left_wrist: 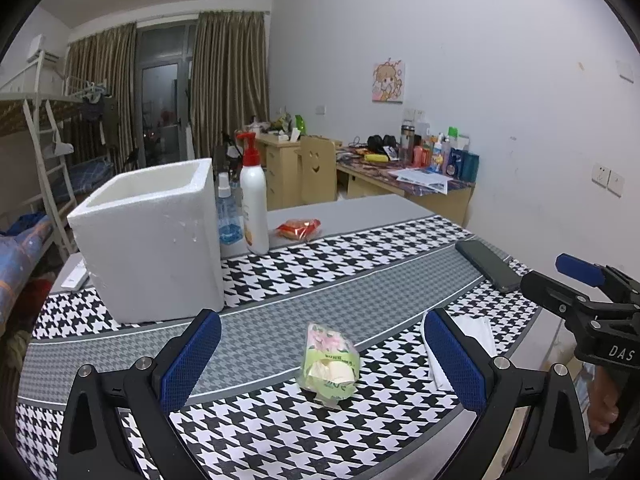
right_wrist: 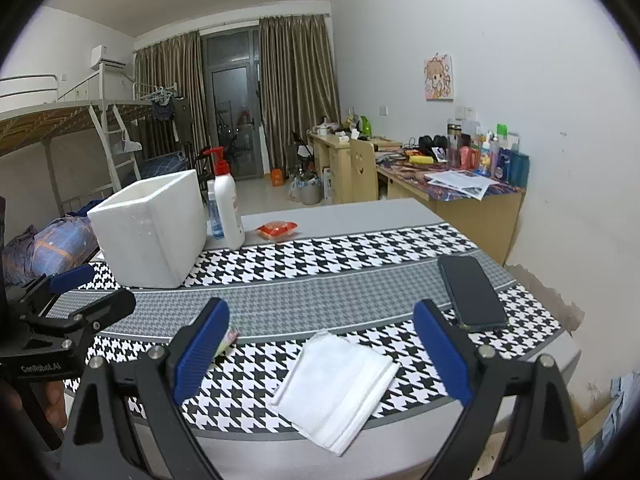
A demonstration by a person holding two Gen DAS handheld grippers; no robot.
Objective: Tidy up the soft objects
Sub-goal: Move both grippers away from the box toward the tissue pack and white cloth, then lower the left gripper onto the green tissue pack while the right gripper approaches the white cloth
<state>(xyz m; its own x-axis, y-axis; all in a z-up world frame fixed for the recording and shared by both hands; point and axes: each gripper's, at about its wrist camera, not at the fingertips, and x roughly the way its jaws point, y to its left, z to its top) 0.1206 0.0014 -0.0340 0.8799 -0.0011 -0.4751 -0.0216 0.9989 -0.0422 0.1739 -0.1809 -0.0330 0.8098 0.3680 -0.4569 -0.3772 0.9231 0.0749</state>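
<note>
Clearly, the gathering has not started: both tools hang wide open and empty above the desk (left_wrist: 280,312). The left tool (left_wrist: 320,364) frames a small tissue pack (left_wrist: 329,360) that lies on the houndstooth cloth, and the right tool (right_wrist: 320,356) frames a folded white cloth (right_wrist: 336,388) near the front edge. The foam box (left_wrist: 152,236) stands open at the far left and is probably the destination. The next move calls for lowering one tool around its soft thing and closing gently. The inside of the box is hidden, and the print on the pack is too small to read.
</note>
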